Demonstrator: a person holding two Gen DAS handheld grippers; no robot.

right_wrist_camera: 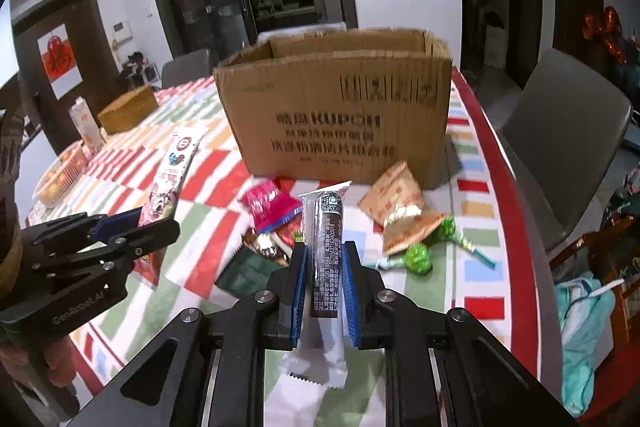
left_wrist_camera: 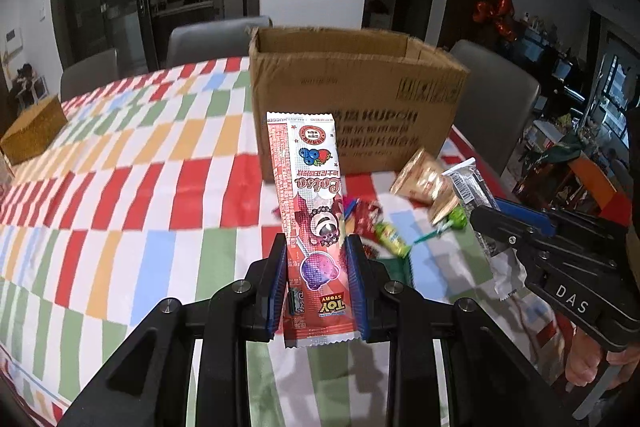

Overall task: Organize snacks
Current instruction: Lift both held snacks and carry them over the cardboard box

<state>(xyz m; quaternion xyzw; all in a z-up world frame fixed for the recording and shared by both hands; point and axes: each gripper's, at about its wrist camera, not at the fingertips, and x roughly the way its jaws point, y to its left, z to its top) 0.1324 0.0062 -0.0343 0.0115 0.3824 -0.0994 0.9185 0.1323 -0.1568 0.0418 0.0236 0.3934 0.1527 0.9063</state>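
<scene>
My left gripper (left_wrist_camera: 316,247) is shut on a long red and white lollipop packet (left_wrist_camera: 310,195), which stands up in front of the open cardboard box (left_wrist_camera: 352,99). My right gripper (right_wrist_camera: 325,259) is shut on a dark brown and white snack bar wrapper (right_wrist_camera: 326,239), raised above the table. The right wrist view shows the left gripper (right_wrist_camera: 136,223) at left with the red packet (right_wrist_camera: 172,167). In the left wrist view the right gripper (left_wrist_camera: 508,223) is at right with the bar (left_wrist_camera: 472,187). Loose snacks lie before the box (right_wrist_camera: 336,107): a pink packet (right_wrist_camera: 268,207), a tan packet (right_wrist_camera: 396,211), green lollipops (right_wrist_camera: 420,255).
The table carries a checked cloth (left_wrist_camera: 120,163) in red, green, orange and blue. A golden box (left_wrist_camera: 32,131) stands far left, and a basket of fruit (right_wrist_camera: 60,175) near a carton (right_wrist_camera: 86,131). Grey chairs (right_wrist_camera: 568,135) stand around the table edge.
</scene>
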